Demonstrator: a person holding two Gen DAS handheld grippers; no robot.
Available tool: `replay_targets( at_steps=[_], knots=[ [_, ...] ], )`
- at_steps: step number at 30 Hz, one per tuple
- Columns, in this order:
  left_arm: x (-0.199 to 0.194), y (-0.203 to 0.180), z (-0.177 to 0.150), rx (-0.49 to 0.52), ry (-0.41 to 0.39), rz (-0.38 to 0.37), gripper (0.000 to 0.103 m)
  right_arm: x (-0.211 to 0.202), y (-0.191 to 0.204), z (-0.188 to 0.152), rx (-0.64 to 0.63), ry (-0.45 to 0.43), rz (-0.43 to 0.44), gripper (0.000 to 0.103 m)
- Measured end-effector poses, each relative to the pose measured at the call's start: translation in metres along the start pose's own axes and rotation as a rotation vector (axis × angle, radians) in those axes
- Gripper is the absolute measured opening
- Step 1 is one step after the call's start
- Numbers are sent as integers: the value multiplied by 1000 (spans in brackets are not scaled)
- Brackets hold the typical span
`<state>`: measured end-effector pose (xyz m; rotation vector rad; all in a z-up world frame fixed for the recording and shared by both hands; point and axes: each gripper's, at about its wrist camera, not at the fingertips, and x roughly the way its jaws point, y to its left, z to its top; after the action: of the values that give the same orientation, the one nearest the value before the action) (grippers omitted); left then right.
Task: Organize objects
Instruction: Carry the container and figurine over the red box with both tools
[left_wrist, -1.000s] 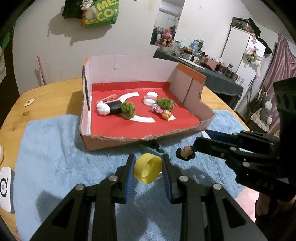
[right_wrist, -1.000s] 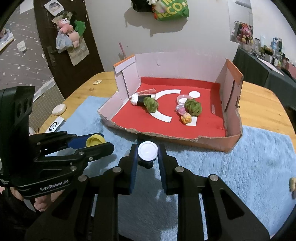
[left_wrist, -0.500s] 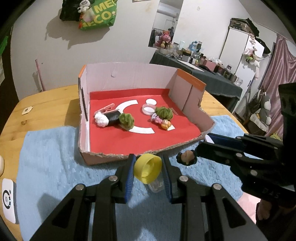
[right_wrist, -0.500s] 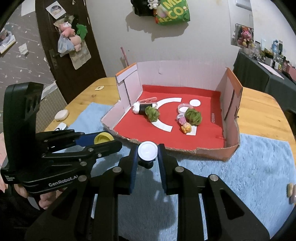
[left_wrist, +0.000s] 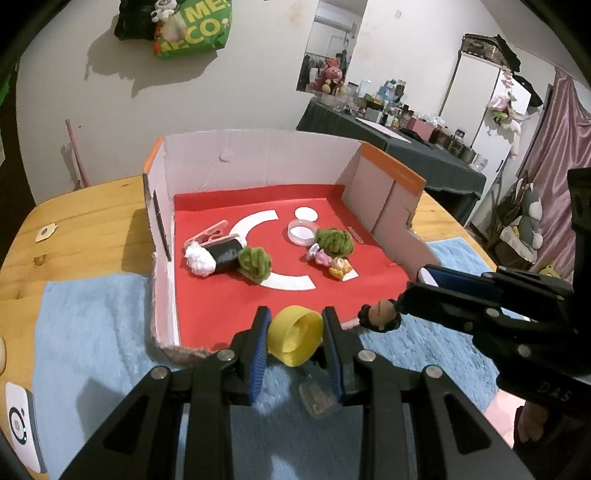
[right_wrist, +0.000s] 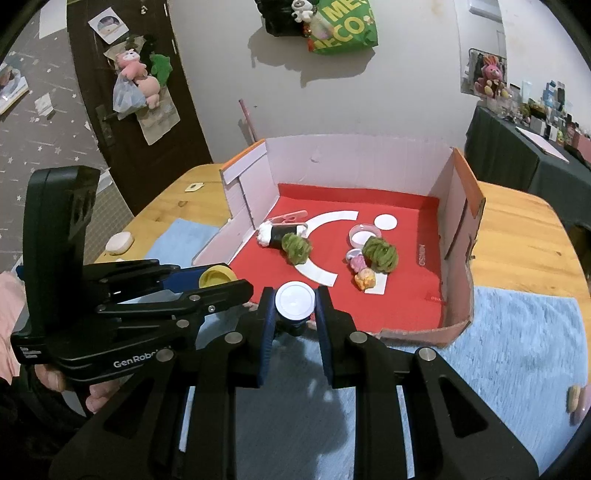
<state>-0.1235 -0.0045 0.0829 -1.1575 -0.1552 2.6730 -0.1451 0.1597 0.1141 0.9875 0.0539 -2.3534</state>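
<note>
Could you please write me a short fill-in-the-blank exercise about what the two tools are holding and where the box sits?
1. The left tool grips a cap whose colour is ____.
2. The right tool grips a small figure on a round ____ base.
3. The cardboard box has a ____ floor.
4. The box rests partly on a ____ towel.

Missing words: yellow; white; red; blue

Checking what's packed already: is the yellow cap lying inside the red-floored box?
No, the yellow cap is clamped between the left gripper fingers, outside the box.

A rough-edged cardboard box (left_wrist: 384, 192) with a matt red liner sits on fuzzy blue cloth (left_wrist: 92, 325) over smooth wood table (left_wrist: 92, 218).
</note>
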Motion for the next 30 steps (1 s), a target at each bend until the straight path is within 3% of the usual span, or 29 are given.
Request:
replay_targets(
  at_steps=[15, 30],
  knots=[
    [36, 14, 18, -8, 65, 2, 29, 40, -28, 14, 40, 52, -24, 20],
    [68, 26, 15, -26, 152, 3, 30, 69, -43, 8, 58, 111, -57, 20]
  ],
)
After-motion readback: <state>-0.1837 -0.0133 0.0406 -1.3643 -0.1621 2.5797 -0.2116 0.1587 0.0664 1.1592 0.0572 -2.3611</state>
